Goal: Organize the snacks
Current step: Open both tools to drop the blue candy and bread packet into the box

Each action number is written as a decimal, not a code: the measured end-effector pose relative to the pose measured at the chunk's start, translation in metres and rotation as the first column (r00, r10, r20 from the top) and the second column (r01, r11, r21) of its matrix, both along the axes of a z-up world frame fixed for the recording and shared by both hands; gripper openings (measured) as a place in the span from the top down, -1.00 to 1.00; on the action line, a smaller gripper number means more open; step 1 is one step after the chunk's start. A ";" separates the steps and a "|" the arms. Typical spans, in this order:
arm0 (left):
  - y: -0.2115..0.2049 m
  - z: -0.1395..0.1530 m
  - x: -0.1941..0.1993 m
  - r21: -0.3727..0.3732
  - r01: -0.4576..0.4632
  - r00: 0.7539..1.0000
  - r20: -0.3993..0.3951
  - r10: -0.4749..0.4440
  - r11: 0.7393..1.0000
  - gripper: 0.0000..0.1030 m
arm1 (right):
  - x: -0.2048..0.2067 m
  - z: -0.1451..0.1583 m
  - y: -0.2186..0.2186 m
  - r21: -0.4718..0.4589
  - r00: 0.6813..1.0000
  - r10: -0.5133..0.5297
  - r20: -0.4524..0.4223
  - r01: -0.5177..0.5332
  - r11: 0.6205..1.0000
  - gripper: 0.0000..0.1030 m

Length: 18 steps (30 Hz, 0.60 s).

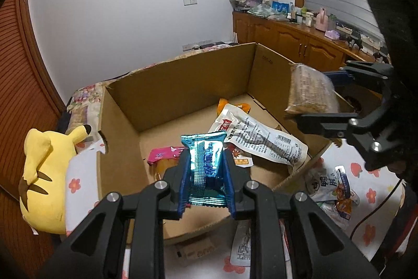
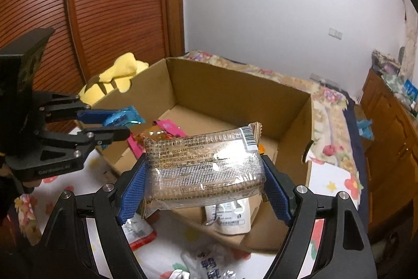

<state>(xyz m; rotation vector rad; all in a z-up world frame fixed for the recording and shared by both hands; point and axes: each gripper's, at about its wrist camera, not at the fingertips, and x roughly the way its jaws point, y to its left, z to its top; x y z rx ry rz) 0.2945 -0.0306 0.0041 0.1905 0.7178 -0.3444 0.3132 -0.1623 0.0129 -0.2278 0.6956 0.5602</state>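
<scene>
your left gripper (image 1: 206, 171) clamps blue foil packet (image 1: 206, 161) | right gripper (image 2: 205, 177) clamps clear cracker pack (image 2: 203, 169) | both over cardboard box (image 1: 183, 85) — poised to drop in

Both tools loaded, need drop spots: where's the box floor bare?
Bare: box floor by the back and left walls. Crowded: the front right, with the white pouch, pink pack and orange pack. More packets lie outside.

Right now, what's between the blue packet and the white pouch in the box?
Nothing solid: in the left wrist view, the blue packet hangs in the left gripper above the box, just before the white pouch.
</scene>
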 end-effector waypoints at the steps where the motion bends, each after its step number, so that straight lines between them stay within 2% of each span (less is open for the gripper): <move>1: -0.001 -0.001 0.002 -0.002 -0.001 1.000 -0.003 0.001 1.000 0.58 | 0.005 -0.001 0.000 0.001 1.000 0.005 -0.017 -0.005 1.000 -0.62; 18: -0.007 -0.003 0.013 -0.015 0.005 1.000 -0.014 -0.005 1.000 0.56 | 0.024 -0.018 0.003 -0.043 0.995 -0.003 -0.101 -0.002 0.999 -0.68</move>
